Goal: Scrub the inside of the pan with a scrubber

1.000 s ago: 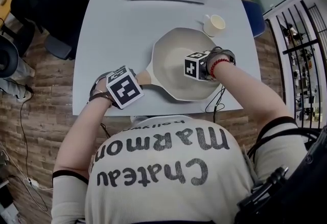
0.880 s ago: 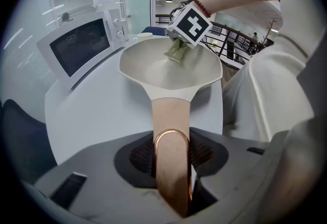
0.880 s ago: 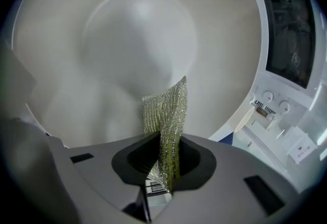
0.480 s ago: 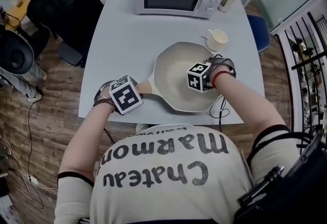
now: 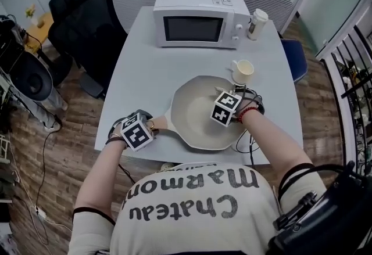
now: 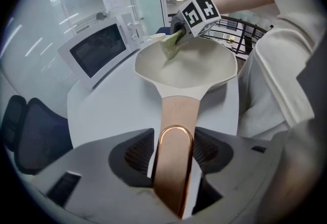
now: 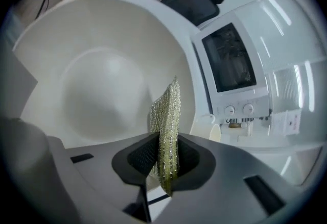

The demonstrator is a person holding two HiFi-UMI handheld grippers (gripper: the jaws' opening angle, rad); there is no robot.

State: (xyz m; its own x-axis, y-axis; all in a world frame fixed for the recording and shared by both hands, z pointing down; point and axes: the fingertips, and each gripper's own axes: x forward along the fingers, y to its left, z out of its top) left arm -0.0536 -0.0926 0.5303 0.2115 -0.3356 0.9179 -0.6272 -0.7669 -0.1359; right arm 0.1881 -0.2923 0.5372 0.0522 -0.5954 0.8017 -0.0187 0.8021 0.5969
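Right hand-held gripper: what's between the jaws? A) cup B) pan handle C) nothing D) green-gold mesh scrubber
D: the right gripper view shows the right hand-held gripper clamped on the scrubber, which sticks out over the inside of the pan.

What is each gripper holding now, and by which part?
Right gripper pinches the scrubber by one edge. The pan handle lies between the jaws of the left gripper, which have just been opening; no firm grip shows.
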